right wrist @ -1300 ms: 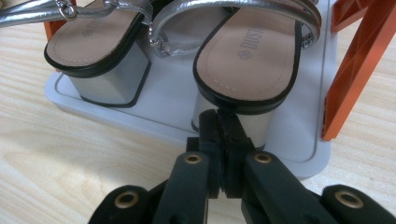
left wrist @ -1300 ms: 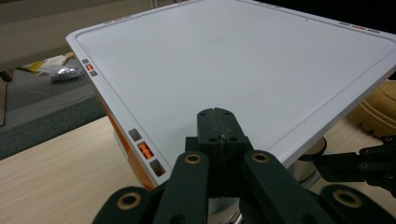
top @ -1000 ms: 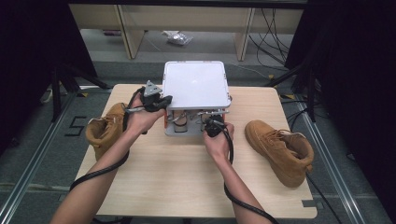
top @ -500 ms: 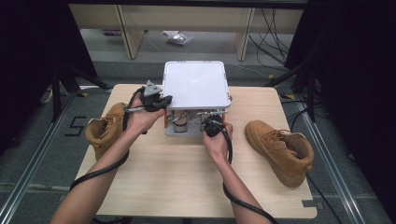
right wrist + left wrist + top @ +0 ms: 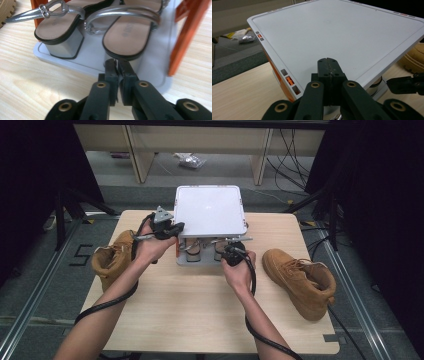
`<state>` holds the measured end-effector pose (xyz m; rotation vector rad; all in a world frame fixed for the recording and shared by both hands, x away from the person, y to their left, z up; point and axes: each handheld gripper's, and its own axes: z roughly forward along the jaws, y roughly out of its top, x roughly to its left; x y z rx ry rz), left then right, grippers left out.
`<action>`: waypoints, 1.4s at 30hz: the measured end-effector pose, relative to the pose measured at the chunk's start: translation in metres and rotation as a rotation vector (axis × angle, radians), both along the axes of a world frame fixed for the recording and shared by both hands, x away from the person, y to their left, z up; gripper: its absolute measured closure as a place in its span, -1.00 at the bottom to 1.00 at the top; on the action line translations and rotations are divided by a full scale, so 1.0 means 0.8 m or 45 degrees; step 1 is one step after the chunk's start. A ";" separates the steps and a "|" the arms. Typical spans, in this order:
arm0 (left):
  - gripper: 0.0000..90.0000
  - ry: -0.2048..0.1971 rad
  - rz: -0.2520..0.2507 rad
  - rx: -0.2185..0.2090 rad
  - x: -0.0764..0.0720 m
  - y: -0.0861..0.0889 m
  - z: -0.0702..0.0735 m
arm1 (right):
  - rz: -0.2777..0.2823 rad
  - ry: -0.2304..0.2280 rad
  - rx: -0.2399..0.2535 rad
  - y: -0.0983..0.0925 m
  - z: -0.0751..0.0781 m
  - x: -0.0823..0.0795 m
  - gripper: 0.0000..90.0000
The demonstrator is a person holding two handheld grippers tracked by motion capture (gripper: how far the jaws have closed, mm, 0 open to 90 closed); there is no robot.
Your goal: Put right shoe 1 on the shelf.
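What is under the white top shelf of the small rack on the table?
Under the white top shelf, a pair of silver-strapped sandals stands on the grey bottom tray. The shelf hides their toe ends in the high view.

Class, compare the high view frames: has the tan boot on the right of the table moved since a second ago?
No. The right boot lies at the same spot against the table's right edge.

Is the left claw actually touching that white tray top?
Cannot tell. In the left gripper view the shut left claw lies over the white tray top, but neither contact nor a gap shows plainly.
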<state>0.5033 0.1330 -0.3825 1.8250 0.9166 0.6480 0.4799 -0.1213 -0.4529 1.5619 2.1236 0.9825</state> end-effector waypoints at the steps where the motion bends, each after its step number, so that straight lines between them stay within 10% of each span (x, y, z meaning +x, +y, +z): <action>1: 0.99 0.004 0.000 -0.002 0.000 0.000 0.000 | 0.013 -0.005 -0.014 -0.004 0.002 -0.001 0.94; 10: 0.99 0.034 0.007 -0.036 0.003 0.001 0.001 | -0.009 0.059 -0.015 -0.025 0.009 -0.020 0.65; 20: 0.67 0.122 0.043 -0.108 -0.005 0.012 0.014 | 0.062 -0.016 -0.017 -0.046 0.002 -0.059 0.37; 29: 0.21 0.057 0.057 -0.065 -0.039 0.059 0.025 | 0.045 -0.074 0.025 -0.070 -0.012 -0.097 0.27; 42: 0.06 0.054 0.164 -0.063 -0.083 0.129 0.025 | 0.032 -0.134 0.087 -0.083 -0.018 -0.114 0.19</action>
